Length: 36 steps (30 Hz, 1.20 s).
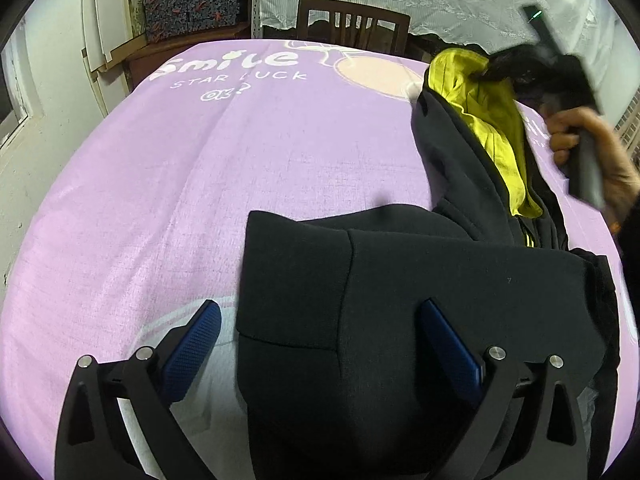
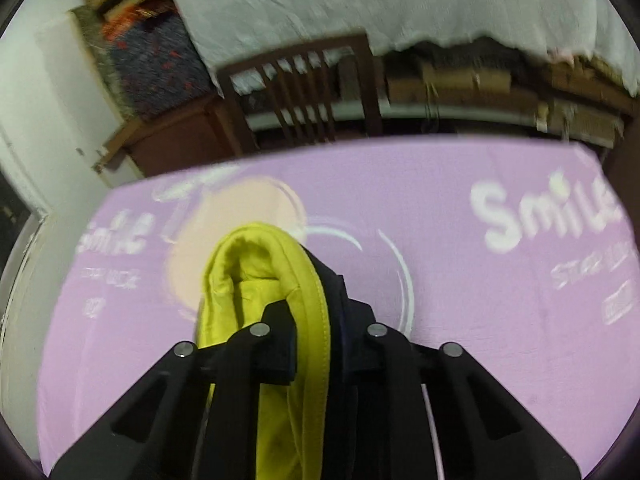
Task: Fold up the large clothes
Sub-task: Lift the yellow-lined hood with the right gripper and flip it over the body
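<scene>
A black jacket point(image 1: 420, 280) with a yellow lining point(image 2: 280, 300) is spread on the purple surface point(image 1: 200, 180). The left gripper point(image 1: 320, 320) is held above it, its fingers wide apart and empty. The jacket's yellow-lined edge is pinched and lifted by the right gripper point(image 2: 320, 312).

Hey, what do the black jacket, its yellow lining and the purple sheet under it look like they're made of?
Black jacket: looks like thick matte knit, maybe fleece; smooth, no sheen, soft folds.
Yellow lining: thinner cloth, likely cotton jersey, with a stitched edge and fine wrinkles.
Purple sheet: woven cotton-like fabric, printed; weave grain shows.
</scene>
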Motion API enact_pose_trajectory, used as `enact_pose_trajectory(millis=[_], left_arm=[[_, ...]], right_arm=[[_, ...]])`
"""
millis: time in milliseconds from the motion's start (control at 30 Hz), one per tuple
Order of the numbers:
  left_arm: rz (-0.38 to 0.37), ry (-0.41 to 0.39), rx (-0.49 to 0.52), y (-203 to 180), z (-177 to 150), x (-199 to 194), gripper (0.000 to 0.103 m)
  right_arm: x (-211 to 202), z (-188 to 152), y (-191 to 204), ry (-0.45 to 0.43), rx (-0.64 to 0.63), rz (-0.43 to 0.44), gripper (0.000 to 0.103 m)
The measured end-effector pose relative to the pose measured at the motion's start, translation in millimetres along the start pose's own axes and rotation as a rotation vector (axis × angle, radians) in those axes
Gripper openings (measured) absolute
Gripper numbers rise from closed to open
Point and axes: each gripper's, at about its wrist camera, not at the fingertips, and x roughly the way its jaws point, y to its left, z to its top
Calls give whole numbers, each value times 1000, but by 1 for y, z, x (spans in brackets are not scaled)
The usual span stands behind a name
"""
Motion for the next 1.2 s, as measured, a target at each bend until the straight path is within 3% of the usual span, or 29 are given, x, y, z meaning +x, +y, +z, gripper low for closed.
enact_pose_trajectory(millis=[267,467,600,733,833,967,1067,1133,1200], left_arm=[[1,0,1,-1,0,0,100],[-8,3,5,0,0,-1,100],[-23,4,5,3,0,-2,100],[-17,-8,-3,6,-3,-6,100],[12,-28,-15,10,-3,-12,100],[89,-62,-20,17,-8,-25,100],[95,-75,-30,20,-16,-43,100],[101,-95,-15,17,-24,-58,100],[116,-119,15,9,-32,-71,100]], right_arm=[[-120,-25,38,-131,-144,7,13],[-204,-84,59,-205,-248,-7,13],[-250,-140,70,-239,-310,-10,13],[-276,-199,73,-229,-344,17,13],[-277,-247,72,-172,-396,1,14],[-247,-319,69,4,-541,-90,19],[-241,-359,66,52,-658,-161,34],[-257,-372,57,27,-656,-144,47],[-272,-377,49,1,-630,-118,54]])
